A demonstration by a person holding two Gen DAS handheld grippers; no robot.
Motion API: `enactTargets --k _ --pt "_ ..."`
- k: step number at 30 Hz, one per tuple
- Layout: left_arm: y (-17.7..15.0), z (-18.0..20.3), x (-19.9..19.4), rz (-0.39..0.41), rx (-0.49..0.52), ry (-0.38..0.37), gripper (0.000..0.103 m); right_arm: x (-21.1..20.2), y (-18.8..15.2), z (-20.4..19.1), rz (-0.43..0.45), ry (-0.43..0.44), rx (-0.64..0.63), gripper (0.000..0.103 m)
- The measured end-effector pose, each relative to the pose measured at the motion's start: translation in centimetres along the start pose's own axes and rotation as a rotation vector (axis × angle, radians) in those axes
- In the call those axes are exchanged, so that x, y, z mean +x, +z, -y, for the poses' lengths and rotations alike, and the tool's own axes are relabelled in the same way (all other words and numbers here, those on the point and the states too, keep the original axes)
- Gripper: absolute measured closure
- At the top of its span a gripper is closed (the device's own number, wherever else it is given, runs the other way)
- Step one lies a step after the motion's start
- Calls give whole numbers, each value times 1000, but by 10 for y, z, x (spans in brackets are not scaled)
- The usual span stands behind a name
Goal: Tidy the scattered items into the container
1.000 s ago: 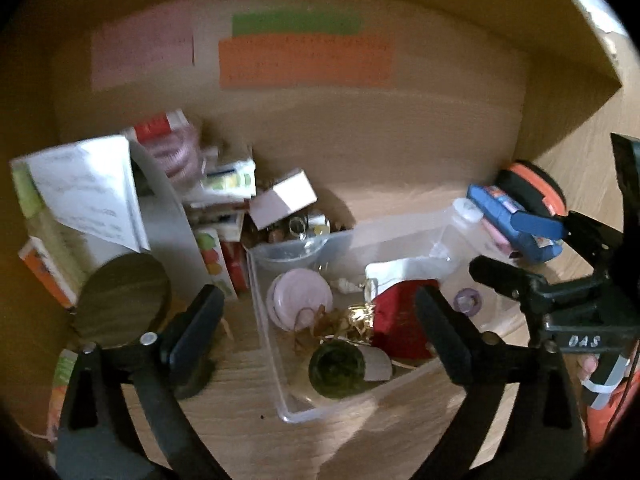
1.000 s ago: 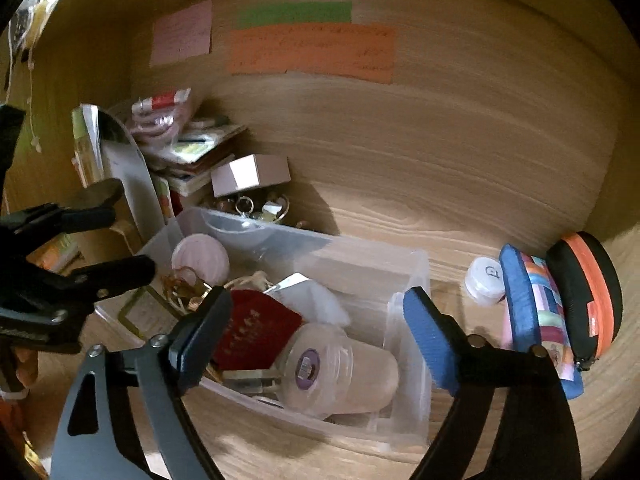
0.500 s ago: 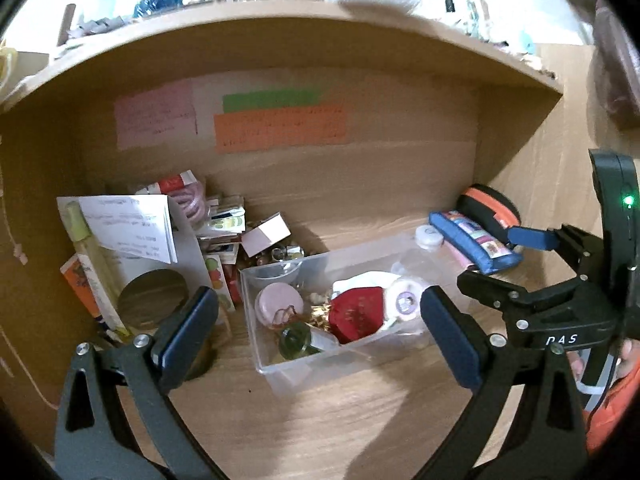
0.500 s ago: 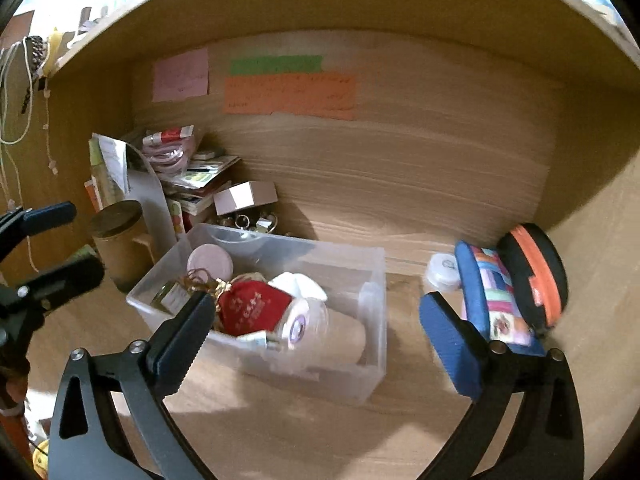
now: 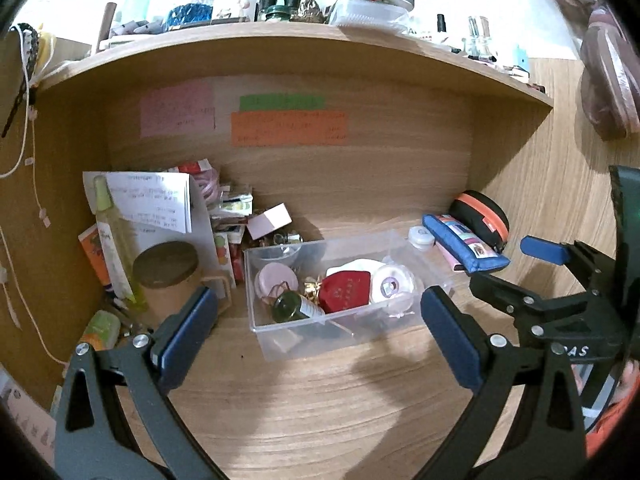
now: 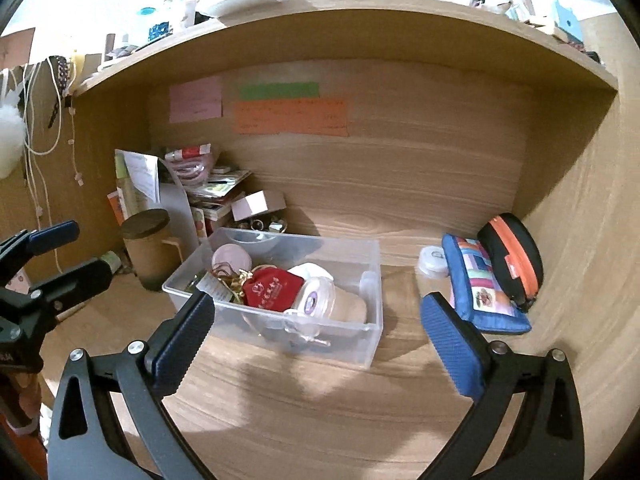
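A clear plastic box (image 5: 340,338) (image 6: 320,336) stands on the wooden desk inside a shelf bay. In it lie a red pouch (image 5: 346,290) (image 6: 272,292), a pink round lid (image 5: 276,282), a green-capped bottle (image 5: 288,308) and a lidded cup (image 5: 388,286) (image 6: 316,300) on its side. My left gripper (image 5: 318,312) is open and empty, well back from the box. My right gripper (image 6: 316,312) is also open wide, empty and short of the box.
Right of the box lie a blue patchwork pouch (image 5: 464,248) (image 6: 480,288), a black case with an orange zip (image 5: 480,216) (image 6: 512,256) and a small white jar (image 5: 420,236) (image 6: 432,258). At the left stand a brown canister (image 5: 166,276) (image 6: 146,240) and piled papers and boxes.
Both grippers have drawn back and up from the box, so the whole bay and the cluttered shelf top show. The box and its contents have stayed put.
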State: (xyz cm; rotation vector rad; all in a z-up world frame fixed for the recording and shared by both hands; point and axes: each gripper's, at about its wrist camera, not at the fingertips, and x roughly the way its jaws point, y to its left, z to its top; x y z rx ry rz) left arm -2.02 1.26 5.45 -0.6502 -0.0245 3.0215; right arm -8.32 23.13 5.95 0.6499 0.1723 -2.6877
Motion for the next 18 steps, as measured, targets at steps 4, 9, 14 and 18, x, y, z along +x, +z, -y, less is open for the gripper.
enactTargets --k 4,9,14,18 --pt "-4 1 3 -17 -24 3 0 -6 -8 -2 7 7 19 0" --pt "-5 0 9 -30 -63 -31 0 -9 -13 -1 13 -3 28 0" --pt "-7 3 17 -40 -55 -26 0 -6 -13 2 7 3 34 0" --pt "-8 3 18 -40 -51 -33 0 -1 -13 3 -2 5 42 0"
